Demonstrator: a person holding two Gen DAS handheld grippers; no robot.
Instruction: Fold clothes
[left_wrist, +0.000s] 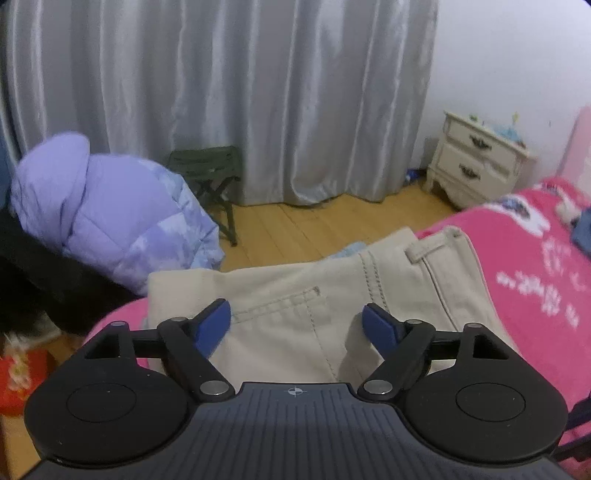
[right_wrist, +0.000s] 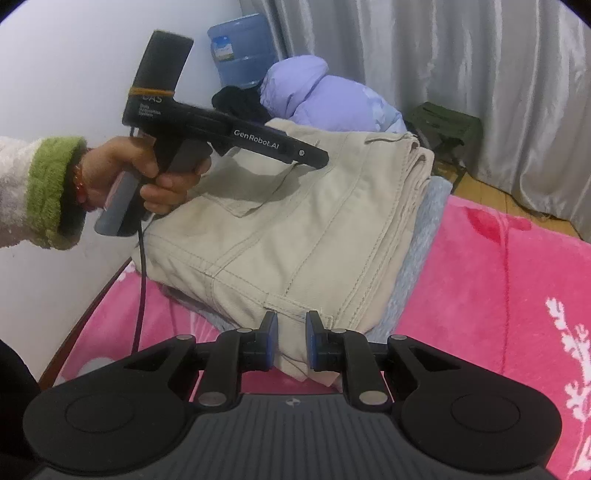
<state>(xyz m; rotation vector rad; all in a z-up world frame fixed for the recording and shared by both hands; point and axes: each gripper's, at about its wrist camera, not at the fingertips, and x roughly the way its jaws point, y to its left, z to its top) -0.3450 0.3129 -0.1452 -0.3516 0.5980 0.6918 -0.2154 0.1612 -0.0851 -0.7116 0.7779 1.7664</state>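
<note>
Left tongs (left_wrist: 296, 323) hovered spread wide over the folded beige trousers (left_wrist: 295, 295) — gripping nothing; right tongs (right_wrist: 291, 341) pinched the trousers' near edge, pads narrowly parted, on the pink blanket (right_wrist: 498, 277) beneath both.

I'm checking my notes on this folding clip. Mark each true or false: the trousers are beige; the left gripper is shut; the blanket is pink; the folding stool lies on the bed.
1. The trousers are beige. True.
2. The left gripper is shut. False: its jaws stand wide apart over the trousers.
3. The blanket is pink. True.
4. The folding stool lies on the bed. False: it stands on the wooden floor by the curtain.
</note>
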